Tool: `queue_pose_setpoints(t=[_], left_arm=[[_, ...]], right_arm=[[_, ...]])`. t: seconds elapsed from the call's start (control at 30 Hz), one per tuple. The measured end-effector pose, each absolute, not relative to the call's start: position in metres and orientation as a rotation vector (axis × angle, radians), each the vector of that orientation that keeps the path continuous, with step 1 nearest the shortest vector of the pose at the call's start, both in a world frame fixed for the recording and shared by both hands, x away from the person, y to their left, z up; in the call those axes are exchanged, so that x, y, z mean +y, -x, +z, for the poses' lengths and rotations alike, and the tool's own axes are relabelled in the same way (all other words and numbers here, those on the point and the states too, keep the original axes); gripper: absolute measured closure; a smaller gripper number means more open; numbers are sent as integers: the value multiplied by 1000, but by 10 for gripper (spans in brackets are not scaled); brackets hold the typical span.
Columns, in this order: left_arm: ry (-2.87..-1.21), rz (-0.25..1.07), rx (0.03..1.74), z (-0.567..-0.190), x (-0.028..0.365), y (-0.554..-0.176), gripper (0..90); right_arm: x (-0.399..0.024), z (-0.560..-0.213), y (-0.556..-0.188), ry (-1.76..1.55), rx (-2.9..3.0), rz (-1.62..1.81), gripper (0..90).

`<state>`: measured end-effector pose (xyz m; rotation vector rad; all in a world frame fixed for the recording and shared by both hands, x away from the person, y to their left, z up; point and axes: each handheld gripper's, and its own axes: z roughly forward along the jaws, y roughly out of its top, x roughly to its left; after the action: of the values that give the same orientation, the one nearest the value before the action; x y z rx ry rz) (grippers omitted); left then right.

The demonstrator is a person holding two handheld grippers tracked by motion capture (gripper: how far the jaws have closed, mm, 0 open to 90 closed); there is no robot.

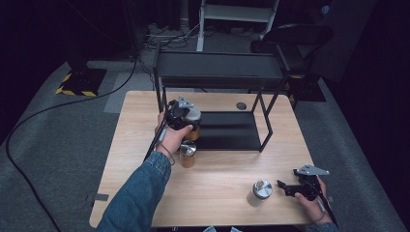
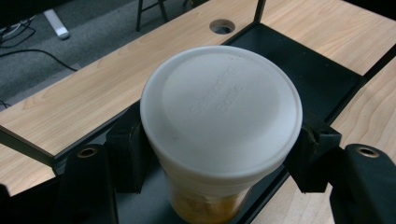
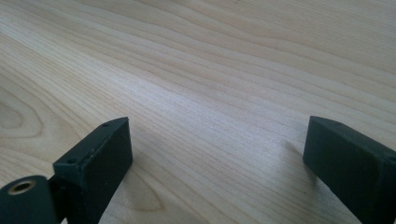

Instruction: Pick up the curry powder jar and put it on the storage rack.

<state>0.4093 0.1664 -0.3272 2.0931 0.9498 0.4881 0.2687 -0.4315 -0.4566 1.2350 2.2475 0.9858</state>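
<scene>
Left claw (image 1: 186, 116), clenched on a white-lidded jar (image 2: 220, 112) of amber contents: the two black jaws press the jar's wall from either side just below the lid, as the left gripper view shows. The landmark is the black two-tier rack (image 1: 220, 72) standing at the far half of the wooden surface (image 1: 217, 193). The held jar hangs at the rack's lower shelf (image 1: 229, 130), over that shelf's left front edge; whether its base touches the shelf cannot be told.

A second jar with a silver lid (image 1: 187, 153) stands on the surface just in front of the rack's left front corner, just beside the left hand (image 1: 171, 137). A third, silver-capped jar (image 1: 261, 190) stands well in front of the rack's right front leg, near the front edge of the surface.

Right claw (image 1: 282, 187), released: its jaws stand wide apart over bare wood in the right gripper view, with nothing between them. It lies near the third jar, on that jar's right, well apart from the rack.
</scene>
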Motion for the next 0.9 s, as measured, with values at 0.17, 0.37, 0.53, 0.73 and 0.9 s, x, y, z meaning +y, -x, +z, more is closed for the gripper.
queue_pose_setpoints(t=[0.17, 0.37, 0.53, 0.73, 0.9], left_arm=[[-2133, 478, 958, -327, 163, -415, 336], [-2159, 464, 973, -328, 161, -420, 336], [-2160, 461, 983, -330, 160, -423, 336], [-2175, 460, 993, -333, 159, -426, 336], [-2173, 457, 999, -334, 158, -427, 335]], right_arm=[[-432, -457, -269, -1235, 2248, 986, 80], [-431, -457, -269, -1235, 2247, 986, 80], [-432, -457, -269, -1235, 2247, 986, 80], [-432, -457, -269, -1236, 2247, 986, 80], [-432, -457, -269, -1235, 2247, 986, 80]])
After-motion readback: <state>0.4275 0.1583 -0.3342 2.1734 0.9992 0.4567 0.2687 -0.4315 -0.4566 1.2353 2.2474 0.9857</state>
